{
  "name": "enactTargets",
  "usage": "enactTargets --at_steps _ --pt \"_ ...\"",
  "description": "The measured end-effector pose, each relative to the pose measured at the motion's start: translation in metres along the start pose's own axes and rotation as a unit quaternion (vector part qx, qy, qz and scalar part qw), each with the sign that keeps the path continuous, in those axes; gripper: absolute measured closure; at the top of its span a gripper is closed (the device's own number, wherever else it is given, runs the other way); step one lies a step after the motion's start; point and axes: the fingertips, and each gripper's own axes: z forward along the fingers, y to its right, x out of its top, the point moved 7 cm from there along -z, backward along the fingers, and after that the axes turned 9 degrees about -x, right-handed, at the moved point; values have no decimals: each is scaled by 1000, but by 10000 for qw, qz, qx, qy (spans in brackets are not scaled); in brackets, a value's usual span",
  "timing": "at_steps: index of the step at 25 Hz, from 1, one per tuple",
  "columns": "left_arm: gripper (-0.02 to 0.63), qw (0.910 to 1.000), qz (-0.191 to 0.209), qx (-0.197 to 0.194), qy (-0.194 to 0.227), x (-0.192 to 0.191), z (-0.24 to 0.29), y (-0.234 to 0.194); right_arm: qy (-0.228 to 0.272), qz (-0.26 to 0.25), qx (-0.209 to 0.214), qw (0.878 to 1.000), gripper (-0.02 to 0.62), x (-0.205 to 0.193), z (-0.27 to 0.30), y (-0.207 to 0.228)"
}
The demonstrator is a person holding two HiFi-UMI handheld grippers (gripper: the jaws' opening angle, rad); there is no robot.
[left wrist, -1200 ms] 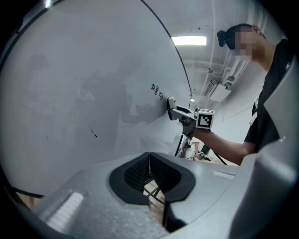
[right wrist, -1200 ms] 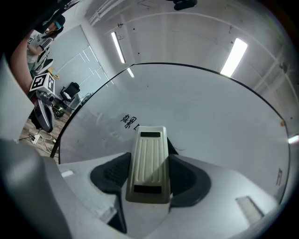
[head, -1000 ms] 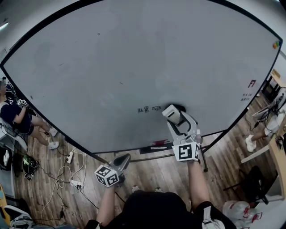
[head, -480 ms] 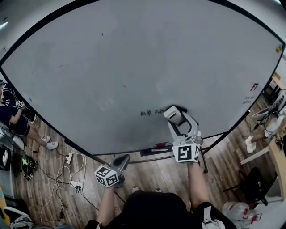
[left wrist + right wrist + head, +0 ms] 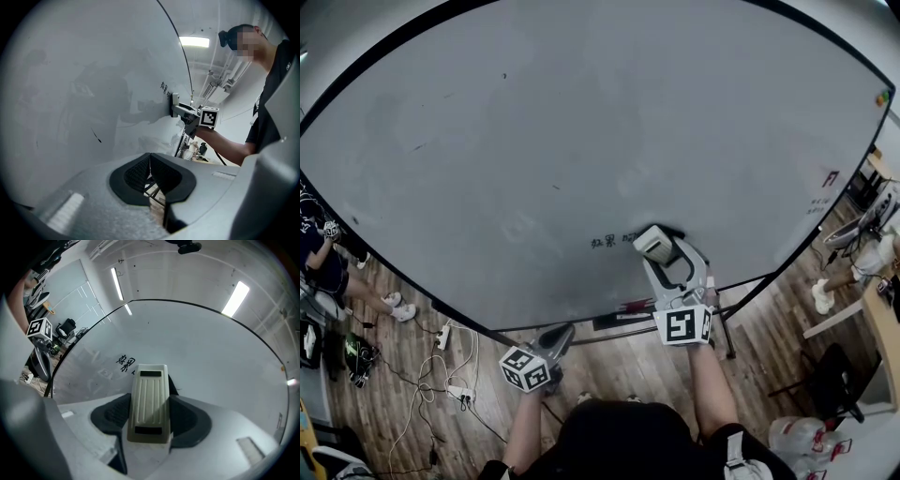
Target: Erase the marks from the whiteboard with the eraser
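A large whiteboard [image 5: 581,131] fills the head view. Small black marks [image 5: 604,242] are written low on it, also seen in the right gripper view as black marks [image 5: 125,363]. My right gripper [image 5: 654,247] is shut on a cream eraser [image 5: 149,401], which is pressed against the whiteboard [image 5: 197,357] just right of the marks; the eraser [image 5: 652,245] covers part of them. My left gripper [image 5: 556,337] hangs below the board's bottom edge, its jaws shut with nothing between them. In the left gripper view the jaws [image 5: 151,176] are closed and the right gripper [image 5: 183,110] shows against the board.
A red and black item [image 5: 628,306] lies on the board's tray. More marks [image 5: 831,178] sit at the board's right edge. Cables and a power strip [image 5: 445,330] lie on the wooden floor at left. A seated person [image 5: 323,258] is at far left.
The eraser in my right gripper has slid slightly left along the board, over the right end of the black marks. The left gripper has stayed put.
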Motion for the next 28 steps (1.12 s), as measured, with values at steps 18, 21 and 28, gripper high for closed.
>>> enactTargets --at_steps 18,21,28 --pt "594 9997 3 -159 -168 2 -12 -17 61 34 117 9999 341 24 9 -34" --pt "594 9998 -15 -137 -155 2 -19 -22 114 38 199 9997 341 34 12 -48" --pt "594 9998 -53 -87 -175 2 -35 -31 78 114 179 9997 341 41 16 -60"
